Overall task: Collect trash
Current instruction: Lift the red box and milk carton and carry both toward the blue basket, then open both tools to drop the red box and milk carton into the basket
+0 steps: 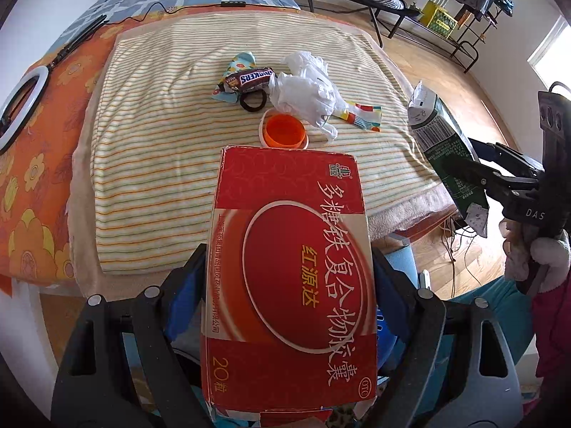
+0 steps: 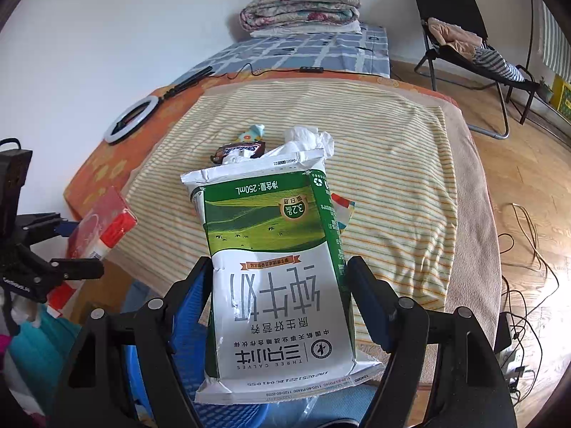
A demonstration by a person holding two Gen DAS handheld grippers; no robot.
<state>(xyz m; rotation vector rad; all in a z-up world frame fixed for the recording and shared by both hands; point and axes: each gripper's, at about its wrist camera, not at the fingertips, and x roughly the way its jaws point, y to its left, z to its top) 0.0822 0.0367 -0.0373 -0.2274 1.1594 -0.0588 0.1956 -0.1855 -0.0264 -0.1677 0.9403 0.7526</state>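
Striped cloth in yellow, orange and green is spread over the bed point(image 1: 171, 164), ahead of both grippers, and the remaining trash is gathered on it near the middle. A red cardboard box point(image 1: 289, 278) is clamped between the fingers of the left gripper point(image 1: 289, 285), held up off the bed at its near edge. A flattened green-and-white milk carton point(image 2: 278, 278) is pinched in the same way by the right gripper point(image 2: 282, 296), to the right of the left gripper and likewise lifted clear of the cloth. Something blue, possibly a bin or bag, is glimpsed below both grippers, but what it is cannot be told.

The task is judged to be partly done: two pieces have been picked up but not yet dropped anywhere visible. Beyond the box, a crumpled white plastic bag point(image 1: 307, 85) is left lying, with a colourful wrapper point(image 1: 360, 114) partly under it to the right. Just ahead of the box's far edge an orange lid point(image 1: 285, 130) is seen. Further ahead lie a Snickers wrapper point(image 1: 249, 79), resting on a light blue patterned wrapper point(image 1: 239, 62), and a black hair tie point(image 1: 253, 101) just beside them
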